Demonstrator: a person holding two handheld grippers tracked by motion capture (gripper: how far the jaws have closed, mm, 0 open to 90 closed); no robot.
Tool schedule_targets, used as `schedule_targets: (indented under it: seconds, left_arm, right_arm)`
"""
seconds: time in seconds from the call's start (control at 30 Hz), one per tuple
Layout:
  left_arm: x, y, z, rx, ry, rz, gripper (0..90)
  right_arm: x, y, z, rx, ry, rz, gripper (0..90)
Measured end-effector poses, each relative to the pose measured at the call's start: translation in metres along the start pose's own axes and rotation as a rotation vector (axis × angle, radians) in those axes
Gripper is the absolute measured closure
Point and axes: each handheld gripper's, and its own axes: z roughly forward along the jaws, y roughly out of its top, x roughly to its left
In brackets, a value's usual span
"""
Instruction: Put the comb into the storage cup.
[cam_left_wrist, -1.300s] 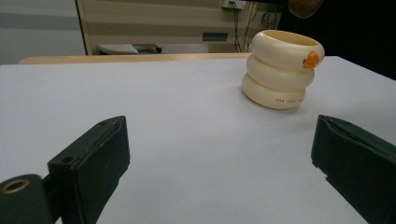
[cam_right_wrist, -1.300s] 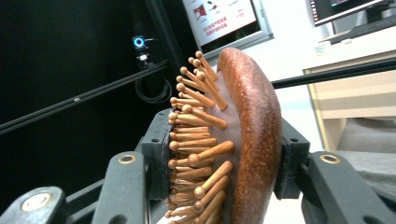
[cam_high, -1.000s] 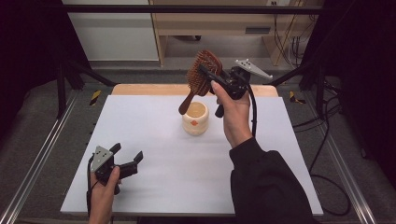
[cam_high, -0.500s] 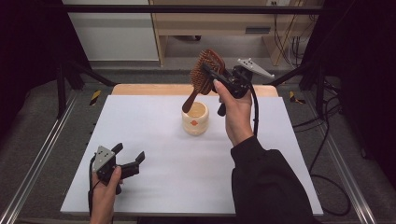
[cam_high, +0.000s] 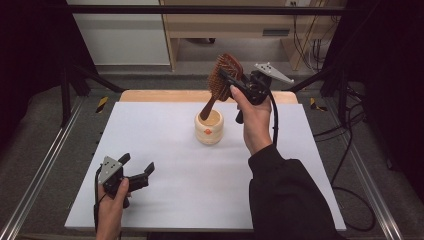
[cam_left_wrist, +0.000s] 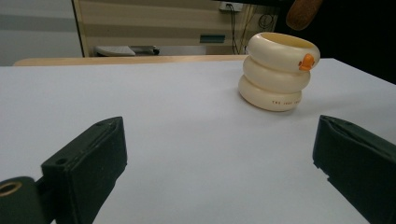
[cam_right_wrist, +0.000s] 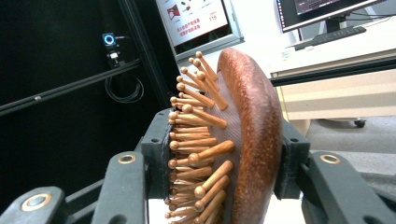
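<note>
A wide white table (cam_high: 165, 200) takes up the middle of the high view, with a strip of wooden board showing along its far edge. Near the far centre of the white surface stands a cream holder (cam_high: 209, 127), built like three stacked rings with a small orange duck mark on its upper ring, upright and open at the top; in the left gripper view it sits ahead and to the right of the jaws, well apart from them. Above it the right gripper (cam_high: 231, 82), raised off the table in the person's hand, is clamped on the head of a wooden hairbrush (cam_high: 223, 80): the right gripper view shows one jaw against the peg bristles and the other against the smooth brown back. The brush hangs tilted, head up and away, with its handle slanting down so that its tip is at the holder's mouth; whether it touches the rim cannot be told. At the near left corner the left gripper (cam_high: 135, 167) rests low over the table, its jaws spread wide with only bare white surface between them.
</note>
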Motion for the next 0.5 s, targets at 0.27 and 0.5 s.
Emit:
schedule_targets:
  seconds: [0.27, 0.5]
  left_arm:
    - [0.0003, 0.0001, -0.0002, 0.004, 0.000, -0.001, 2.8]
    - [0.0014, -0.0002, -0.0006, 0.001, -0.003, -0.011, 2.8]
  right_arm:
    - [-0.0066, -0.0020, 0.0011, 0.009, -0.021, -0.010, 50.8]
    - [-0.0103, -0.0036, 0.0024, 0.015, -0.032, -0.019, 50.8]
